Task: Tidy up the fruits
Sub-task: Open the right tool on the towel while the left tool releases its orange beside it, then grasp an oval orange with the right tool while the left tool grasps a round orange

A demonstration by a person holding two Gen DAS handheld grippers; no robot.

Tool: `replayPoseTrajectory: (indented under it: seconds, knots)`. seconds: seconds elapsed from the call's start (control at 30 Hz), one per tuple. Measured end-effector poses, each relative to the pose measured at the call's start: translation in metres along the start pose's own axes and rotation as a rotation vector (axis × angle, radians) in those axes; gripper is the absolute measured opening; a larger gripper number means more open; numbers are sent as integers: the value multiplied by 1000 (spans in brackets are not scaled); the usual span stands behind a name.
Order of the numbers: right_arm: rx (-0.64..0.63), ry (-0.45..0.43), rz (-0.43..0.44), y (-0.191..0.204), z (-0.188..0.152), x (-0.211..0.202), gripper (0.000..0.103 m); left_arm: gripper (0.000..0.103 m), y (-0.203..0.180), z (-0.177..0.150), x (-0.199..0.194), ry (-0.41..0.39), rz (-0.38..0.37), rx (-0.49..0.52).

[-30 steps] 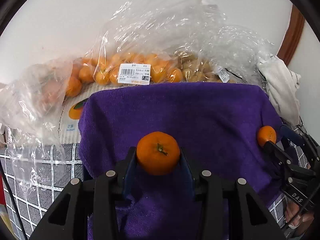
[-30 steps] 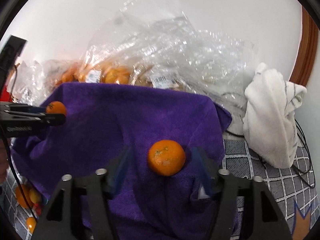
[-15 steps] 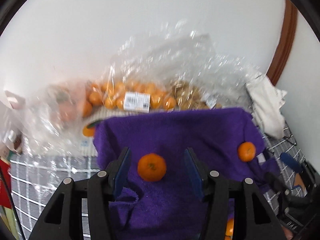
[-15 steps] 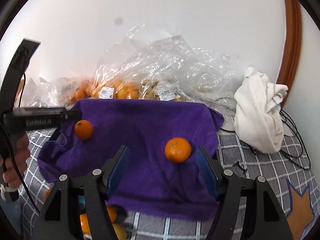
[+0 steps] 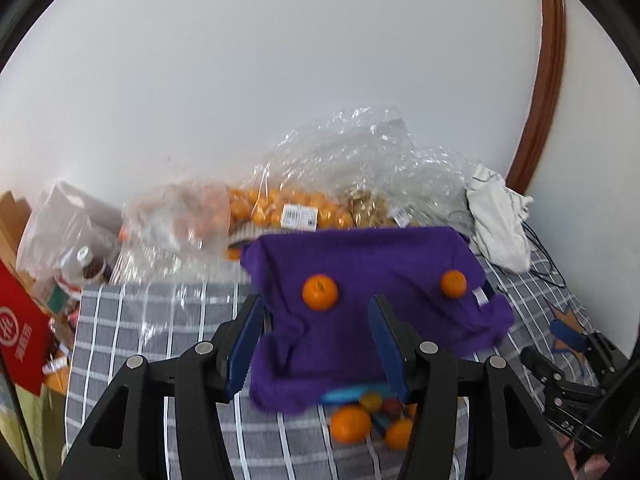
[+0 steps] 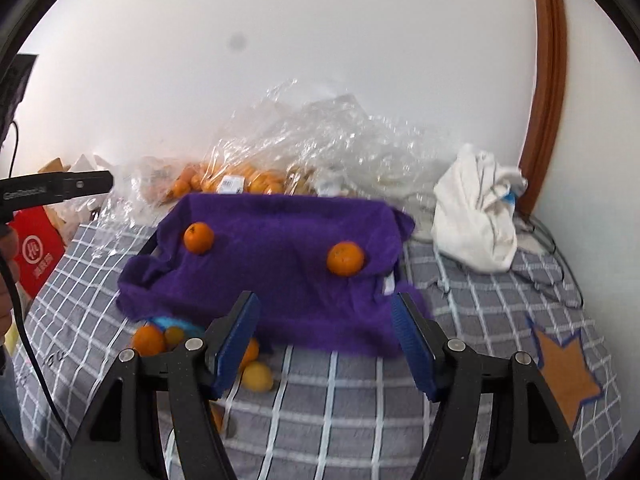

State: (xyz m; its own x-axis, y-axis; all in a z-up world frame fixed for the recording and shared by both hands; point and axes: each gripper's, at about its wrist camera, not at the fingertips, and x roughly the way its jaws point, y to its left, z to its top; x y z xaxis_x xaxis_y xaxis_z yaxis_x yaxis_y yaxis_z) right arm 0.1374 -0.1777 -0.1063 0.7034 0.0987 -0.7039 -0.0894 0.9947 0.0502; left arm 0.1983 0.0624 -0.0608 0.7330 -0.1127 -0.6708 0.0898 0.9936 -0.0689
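A purple cloth (image 5: 360,256) (image 6: 280,252) lies draped over something on the checked grey bedcover. Two oranges rest on it, apart. In the left wrist view the nearer orange (image 5: 320,292) sits beyond my left gripper (image 5: 316,316), which is open and holds nothing; the other orange (image 5: 453,284) lies to the right. My right gripper (image 6: 324,312) is open too, well back from its orange (image 6: 345,259), with the second orange (image 6: 199,238) farther left. Several loose fruits (image 5: 350,424) (image 6: 148,338) lie at the cloth's front edge beside a blue rim (image 5: 352,394).
Clear plastic bags of small oranges (image 5: 288,208) (image 6: 240,176) pile up against the white wall behind the cloth. A white cloth bundle (image 6: 476,220) sits at the right, a red box (image 5: 20,336) and a bottle (image 5: 84,264) at the left. Cables trail at the right.
My left gripper has let go of its orange, which now rests on the purple cloth. Both grippers have drawn back and up, so the cloth looks smaller and the loose fruits show.
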Motion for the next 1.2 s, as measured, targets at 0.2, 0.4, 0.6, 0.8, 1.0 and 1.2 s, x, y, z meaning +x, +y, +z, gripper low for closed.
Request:
replayPoseTrajectory:
  seconds: [0.2, 0.4, 0.6, 0.8, 1.0, 1.2]
  knots:
    - [25, 71, 65, 9, -33, -5, 66, 52, 20, -42, -13, 92, -70, -82]
    - [1, 105, 117, 37, -59, 0, 63, 52, 42, -77, -30, 126, -49, -118]
    - [3, 167, 154, 59, -79, 23, 54, 52, 60, -96, -47, 123, -25, -125]
    - [-37, 215, 125, 76, -90, 43, 49, 52, 68, -112, -41, 163, -18, -154]
    - [-78, 216, 140, 79, -90, 42, 33, 52, 57, -115, -36, 173, -100, -142]
    - [-86, 173, 139, 55, -80, 13, 33, 51, 36, -102, -37, 154, -72, -5]
